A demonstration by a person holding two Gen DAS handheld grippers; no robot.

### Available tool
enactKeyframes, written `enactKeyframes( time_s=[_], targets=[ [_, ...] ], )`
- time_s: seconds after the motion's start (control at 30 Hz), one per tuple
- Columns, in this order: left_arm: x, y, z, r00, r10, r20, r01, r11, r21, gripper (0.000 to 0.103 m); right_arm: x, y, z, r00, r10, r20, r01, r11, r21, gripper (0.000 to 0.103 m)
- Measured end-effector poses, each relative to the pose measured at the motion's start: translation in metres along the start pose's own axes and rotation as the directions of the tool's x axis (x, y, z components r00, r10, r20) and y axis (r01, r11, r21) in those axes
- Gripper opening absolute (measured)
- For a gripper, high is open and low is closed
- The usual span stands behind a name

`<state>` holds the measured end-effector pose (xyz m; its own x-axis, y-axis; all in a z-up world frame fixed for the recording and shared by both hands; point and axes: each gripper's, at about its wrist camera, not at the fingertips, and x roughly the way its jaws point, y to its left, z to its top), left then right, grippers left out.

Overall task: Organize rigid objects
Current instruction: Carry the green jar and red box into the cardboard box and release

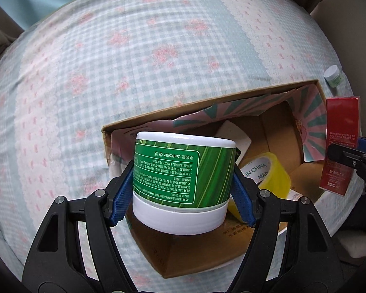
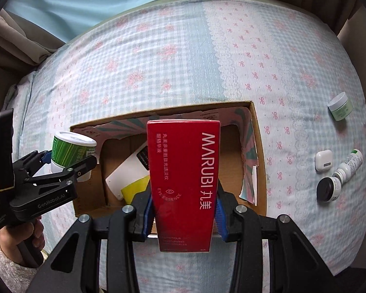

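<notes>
Inspection of both wrist views finds each gripper loaded above an open cardboard box (image 2: 259, 151) that sits on a bed covered with a blue-and-pink checked bedsheet (image 2: 173, 56). Left gripper (image 1: 183, 183): blue-padded fingers clamped on either side of a green-labelled white jar (image 1: 183, 171), which is inverted, its printed text upside down and its wider white end lowest; the jar hangs over the box's near-left corner, clear of the contents. Right gripper (image 2: 184, 210): fingers closed against the two narrow sides of a red MARUBI carton (image 2: 184, 171), gripped near its lower end and standing upright over the box's near edge. In the left wrist view the same carton appears at the far right, just outside the box wall. Box interior: a yellow tape roll (image 1: 268, 173) printed "IN CHINA" and a white flat item (image 2: 127, 173) partly hidden beneath it; patterned paper lining (image 1: 310, 127), torn in places, covers the inner walls. On the bedsheet to the right of the box, well apart from it: a small pale-green jar (image 2: 339, 107), a white earbud case (image 2: 324, 160), a small white bottle (image 2: 349, 166) lying on its side, and a black-lidded jar (image 2: 328, 189) touching that bottle's end. A person's hand (image 2: 34, 234) in a fleecy white sleeve holds the left gripper's handle.
</notes>
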<state>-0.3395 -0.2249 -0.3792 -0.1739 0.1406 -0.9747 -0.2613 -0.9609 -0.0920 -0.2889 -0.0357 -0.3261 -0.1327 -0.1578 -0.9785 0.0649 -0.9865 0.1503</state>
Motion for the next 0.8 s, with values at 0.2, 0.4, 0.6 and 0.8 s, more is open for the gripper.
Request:
enactKeyframes(
  time_s=[0.2,0.4,0.6,0.8],
  targets=[
    [0.027,0.001,0.003,1.0,-0.004,-0.012,0.004,1.0,0.015,0.069,0.039,-0.012,0.0,0.998,-0.02,-0.059,0.02,1.0,-0.002,0.037],
    [0.034,-0.001,0.004,1.0,0.019,-0.006,-0.019,0.998,0.054,0.068,0.054,-0.014,-0.001,0.995,-0.036,-0.094,0.033,0.999,-0.031,0.037],
    [0.031,0.0,0.003,1.0,0.003,0.002,-0.003,0.998,0.061,0.07,0.065,-0.023,-0.001,0.993,-0.027,-0.113,0.028,1.0,0.007,0.038],
    [-0.006,0.007,0.005,0.997,-0.008,0.076,0.005,0.999,0.04,0.103,0.049,-0.028,-0.003,0.999,0.014,-0.043,-0.011,0.999,0.05,0.099]
  ],
)
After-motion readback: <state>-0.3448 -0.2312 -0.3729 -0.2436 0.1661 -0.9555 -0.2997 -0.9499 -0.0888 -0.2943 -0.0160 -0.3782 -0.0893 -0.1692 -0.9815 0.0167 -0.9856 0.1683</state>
